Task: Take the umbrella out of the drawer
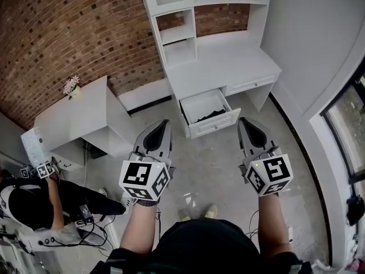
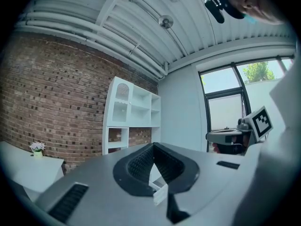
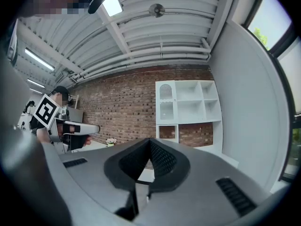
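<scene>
The white desk's drawer point(image 1: 212, 129) stands pulled open, and a dark folded umbrella point(image 1: 211, 116) lies inside it. Both grippers are held level over the floor, short of the drawer and pointing toward the desk. My left gripper point(image 1: 165, 122) is below and left of the drawer, its jaws shut with nothing between them point(image 2: 153, 145). My right gripper point(image 1: 242, 120) is just right of the drawer front, its jaws also shut and empty point(image 3: 149, 141). The gripper views show the white shelf unit point(image 2: 131, 119) point(image 3: 186, 109) but not the umbrella.
A white low cabinet point(image 1: 80, 116) with a small flower pot point(image 1: 71, 86) stands at the left by the brick wall point(image 1: 68, 33). A seated person point(image 1: 34, 204) with cables is at lower left. A window point(image 1: 348, 124) runs along the right wall.
</scene>
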The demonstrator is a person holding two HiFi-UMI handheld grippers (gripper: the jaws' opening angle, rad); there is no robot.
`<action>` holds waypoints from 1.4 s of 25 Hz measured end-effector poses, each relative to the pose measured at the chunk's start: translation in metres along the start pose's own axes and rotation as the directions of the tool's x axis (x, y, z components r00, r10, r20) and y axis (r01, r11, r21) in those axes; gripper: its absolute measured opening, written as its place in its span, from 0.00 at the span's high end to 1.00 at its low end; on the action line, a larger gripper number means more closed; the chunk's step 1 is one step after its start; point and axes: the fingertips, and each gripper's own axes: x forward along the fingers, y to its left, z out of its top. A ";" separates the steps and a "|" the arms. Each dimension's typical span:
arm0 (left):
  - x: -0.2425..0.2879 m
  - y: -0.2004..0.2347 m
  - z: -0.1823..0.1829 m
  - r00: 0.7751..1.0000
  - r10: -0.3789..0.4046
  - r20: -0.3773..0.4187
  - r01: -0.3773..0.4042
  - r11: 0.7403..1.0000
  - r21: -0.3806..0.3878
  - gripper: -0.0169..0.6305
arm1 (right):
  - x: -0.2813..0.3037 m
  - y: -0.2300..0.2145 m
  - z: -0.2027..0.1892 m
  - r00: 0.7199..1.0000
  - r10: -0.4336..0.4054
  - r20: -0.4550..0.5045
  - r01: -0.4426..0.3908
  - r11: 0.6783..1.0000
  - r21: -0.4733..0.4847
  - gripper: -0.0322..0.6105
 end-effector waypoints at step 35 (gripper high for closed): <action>0.104 -0.026 -0.037 0.998 -0.036 -0.050 0.037 0.999 0.009 0.96 | 0.043 -0.085 -0.043 0.999 0.032 -0.032 -0.030 0.997 0.066 0.95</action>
